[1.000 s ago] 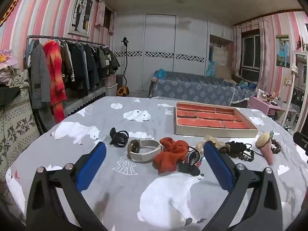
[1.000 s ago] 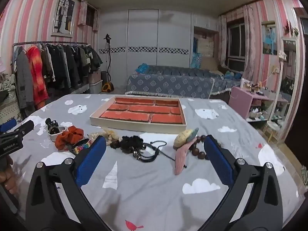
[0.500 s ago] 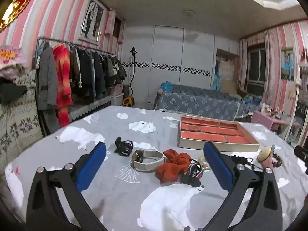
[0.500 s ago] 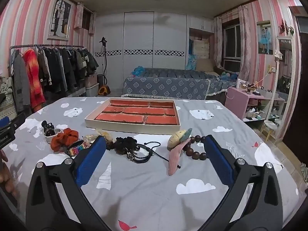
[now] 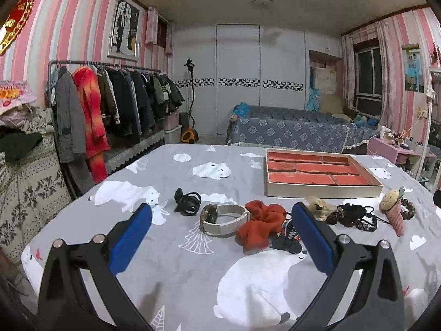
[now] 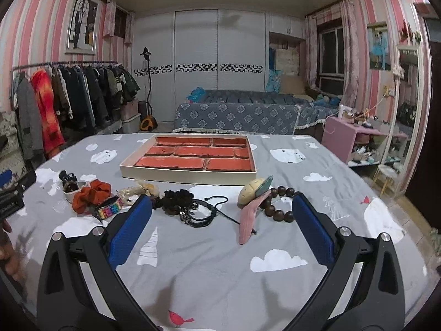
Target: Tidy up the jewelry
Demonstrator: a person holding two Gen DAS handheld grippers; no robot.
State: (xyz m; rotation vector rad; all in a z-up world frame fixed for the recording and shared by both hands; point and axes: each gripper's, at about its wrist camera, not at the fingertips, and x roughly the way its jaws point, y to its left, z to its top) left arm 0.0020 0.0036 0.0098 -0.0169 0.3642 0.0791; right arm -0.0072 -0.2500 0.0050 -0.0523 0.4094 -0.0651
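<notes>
A cream tray with orange compartments (image 5: 319,191) (image 6: 190,178) lies on the grey bear-print cloth. In front of it runs a row of items: a black hair tie (image 5: 187,202), a white-strapped watch (image 5: 224,219), an orange scrunchie (image 5: 260,227) (image 6: 92,195), a rainbow bracelet (image 6: 109,209), black cord bracelets (image 5: 355,218) (image 6: 193,207), a pink ice-cream plush (image 5: 392,211) (image 6: 252,205) and brown wooden beads (image 6: 279,202). My left gripper (image 5: 220,227) is open, held above the cloth just short of the watch. My right gripper (image 6: 222,218) is open, near the cord bracelets and the plush.
A clothes rack (image 5: 110,104) stands to the left of the table. A blue patterned bed (image 6: 242,115) lies beyond the far edge, and a pink cabinet (image 6: 347,138) stands at the right. A hand (image 6: 8,245) shows at the right wrist view's left edge.
Both views have shifted slightly: the left camera tilted up then settled, the right drew a little nearer the items. No item has moved and both grippers stay open.
</notes>
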